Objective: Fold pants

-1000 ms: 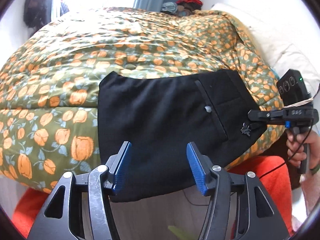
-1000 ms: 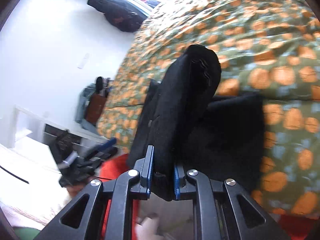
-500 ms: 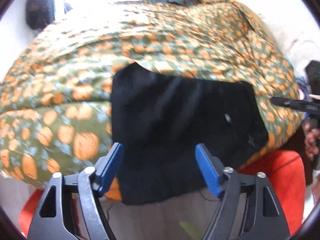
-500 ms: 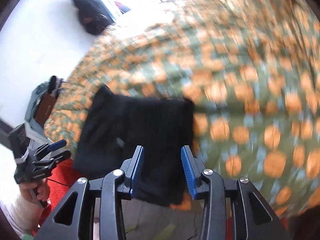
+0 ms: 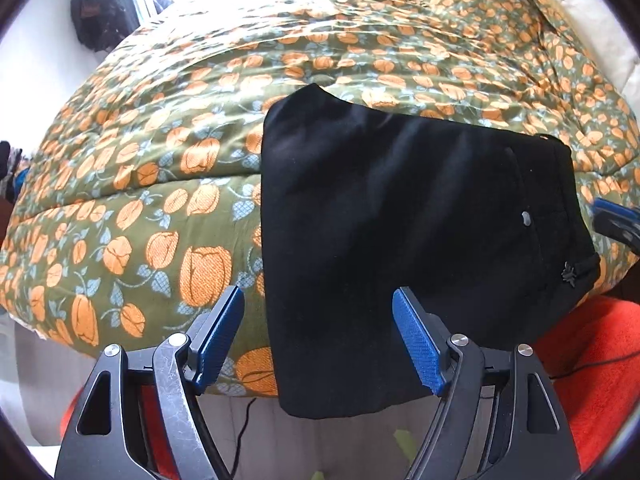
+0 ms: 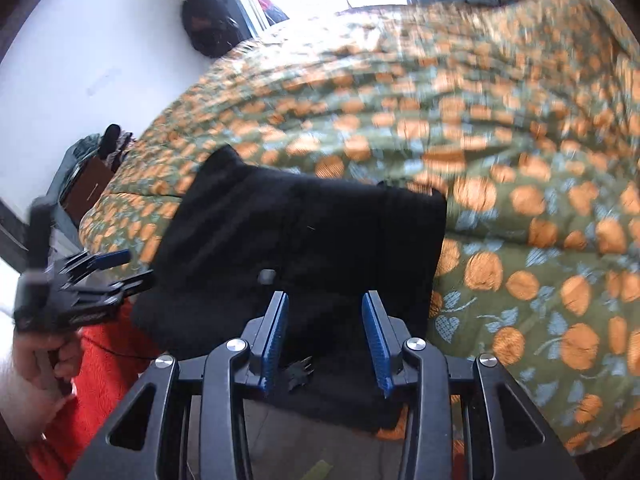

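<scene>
**Folded pants at near edge of bed, both tongs spread**

Nearest: left gripper (image 5: 316,340) spread wide, pads clear of cloth. Right gripper (image 6: 325,336) parted, just opened, nothing pinched. Beyond the pads: black pants (image 5: 400,240) folded flat on floral quilt (image 5: 180,160), near edge overhanging the bed. Right of pants: orange cloth (image 5: 592,360). Far left: dark bag (image 6: 208,20) on white wall.

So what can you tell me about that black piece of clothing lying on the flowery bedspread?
The black pants lie folded into a compact, roughly rectangular stack at the near edge of the orange-flowered quilt, their lower edge hanging over the bedside. The cloth looks soft, matte and thick. A small grey button beside a pocket seam and a little dark embroidered emblem show near the right end. Neither gripper touches them.
</scene>
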A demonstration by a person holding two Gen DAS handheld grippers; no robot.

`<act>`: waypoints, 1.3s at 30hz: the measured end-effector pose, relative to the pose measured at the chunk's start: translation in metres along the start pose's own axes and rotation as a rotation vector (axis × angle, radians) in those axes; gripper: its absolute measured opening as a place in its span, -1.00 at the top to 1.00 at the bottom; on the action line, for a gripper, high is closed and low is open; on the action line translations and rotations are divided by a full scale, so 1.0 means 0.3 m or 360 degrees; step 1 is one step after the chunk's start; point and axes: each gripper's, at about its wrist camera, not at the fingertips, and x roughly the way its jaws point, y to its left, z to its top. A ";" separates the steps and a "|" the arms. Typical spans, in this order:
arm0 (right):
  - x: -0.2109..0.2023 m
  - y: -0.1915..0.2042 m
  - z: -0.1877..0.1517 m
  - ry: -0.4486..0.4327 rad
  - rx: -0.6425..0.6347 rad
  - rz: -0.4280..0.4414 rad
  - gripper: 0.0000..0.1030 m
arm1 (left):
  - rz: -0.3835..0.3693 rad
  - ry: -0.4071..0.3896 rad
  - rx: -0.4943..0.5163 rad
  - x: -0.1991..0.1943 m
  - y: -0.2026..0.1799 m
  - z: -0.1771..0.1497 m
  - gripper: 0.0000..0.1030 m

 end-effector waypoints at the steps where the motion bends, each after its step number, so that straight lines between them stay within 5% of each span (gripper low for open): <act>1: -0.024 0.020 -0.011 -0.0022 -0.0031 -0.0001 0.23 | -0.0005 0.0004 -0.0008 0.002 0.002 0.001 -0.52; 7: 0.038 0.031 -0.153 0.0145 -0.0039 -0.0004 0.10 | 0.0000 0.0042 0.0004 0.018 -0.003 0.000 -0.52; 10: 0.003 -0.019 -0.162 0.0089 0.0081 0.0112 0.06 | -0.0027 0.0034 -0.0021 -0.003 0.038 0.003 -0.52; 13: -0.076 -0.135 -0.122 -0.0036 0.0295 0.0212 -0.51 | -0.0143 0.0035 -0.0139 -0.010 0.148 0.011 -0.63; 14: -0.091 -0.194 -0.108 -0.0060 0.0391 0.0242 -0.56 | -0.0189 0.0043 -0.0191 -0.003 0.191 0.012 -0.63; 20: 0.054 -0.352 -0.084 0.0168 0.0664 0.0588 -0.53 | -0.0467 0.0175 -0.0360 0.110 0.279 0.022 -0.63; 24: 0.201 -0.326 -0.103 0.0388 0.0607 0.0465 -0.52 | -0.0633 0.0286 -0.0253 0.180 0.184 0.030 -0.63; 28: 0.261 -0.312 -0.130 0.0460 0.0667 0.0594 -0.53 | -0.0617 0.0342 -0.0199 0.222 0.113 0.030 -0.63; 30: 0.256 -0.307 -0.130 0.0452 0.0663 0.0590 -0.34 | -0.0573 0.0315 -0.0189 0.205 0.095 0.032 -0.47; 32: 0.221 -0.274 -0.115 0.0424 0.0533 0.0507 0.12 | -0.0517 0.0243 -0.0166 0.162 0.085 0.032 0.25; 34: 0.184 -0.224 -0.095 0.0402 0.0402 0.0443 0.24 | -0.0514 0.0180 -0.0147 0.110 0.082 0.039 0.52; 39: 0.054 -0.088 -0.002 0.0254 0.0185 0.0404 0.40 | -0.0587 -0.0002 -0.0105 -0.062 0.055 0.107 0.64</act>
